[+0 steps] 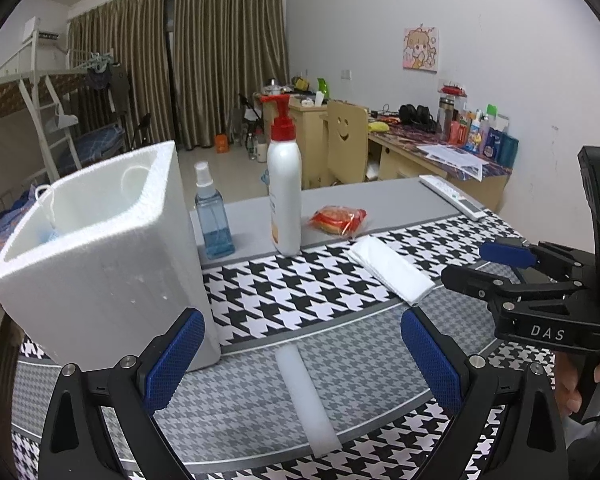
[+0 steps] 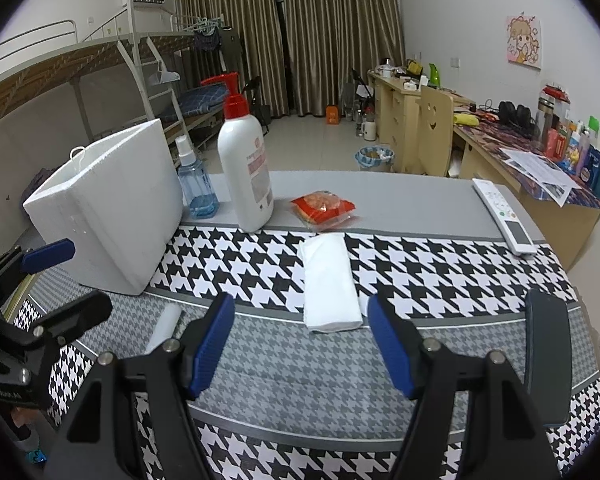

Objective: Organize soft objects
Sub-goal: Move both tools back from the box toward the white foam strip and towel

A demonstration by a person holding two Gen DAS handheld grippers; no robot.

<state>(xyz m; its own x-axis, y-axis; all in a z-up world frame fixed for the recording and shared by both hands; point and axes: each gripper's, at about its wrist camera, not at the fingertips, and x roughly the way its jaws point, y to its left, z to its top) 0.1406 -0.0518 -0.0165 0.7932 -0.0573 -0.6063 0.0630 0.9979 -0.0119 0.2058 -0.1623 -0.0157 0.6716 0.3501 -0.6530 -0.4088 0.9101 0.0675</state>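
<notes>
The left hand-held gripper [image 1: 300, 360] hung wide and empty astride the white foam strip [image 1: 308, 400] on the bench [image 1: 380, 196], probably to grab it for the foam box [image 1: 100, 256]; the right hand-held gripper [image 2: 300, 344], equally wide, faced the folded white cloth [image 2: 330, 284].

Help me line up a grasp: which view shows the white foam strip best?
The left wrist view: the white foam strip lies whole between that gripper's open fingers. The right wrist view catches only its end, partly hidden behind a finger.
</notes>
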